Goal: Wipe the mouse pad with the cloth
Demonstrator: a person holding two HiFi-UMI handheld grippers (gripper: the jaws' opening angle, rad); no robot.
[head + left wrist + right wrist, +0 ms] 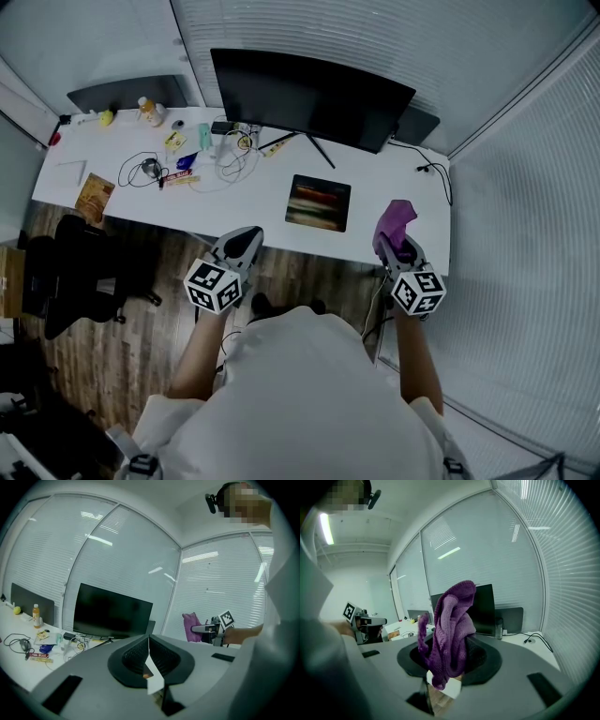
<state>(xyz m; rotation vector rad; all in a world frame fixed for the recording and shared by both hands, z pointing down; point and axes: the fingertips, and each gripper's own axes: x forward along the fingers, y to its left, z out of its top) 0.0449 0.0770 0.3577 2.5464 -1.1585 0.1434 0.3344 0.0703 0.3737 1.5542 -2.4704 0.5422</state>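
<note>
The mouse pad, dark with coloured stripes, lies flat on the white desk in front of the monitor. A purple knitted cloth sticks up out of my right gripper, which is shut on it and held off the desk's near right edge. The right gripper view shows the cloth bunched between the jaws and drooping over them. My left gripper is held before the desk's near edge, left of the pad. Its jaws are pressed together with nothing in them.
A black monitor stands at the back of the desk. Cables, a bottle and small items crowd the desk's left half, with a brown booklet near the left end. A black chair stands on the wood floor to the left. Blinds cover the windows.
</note>
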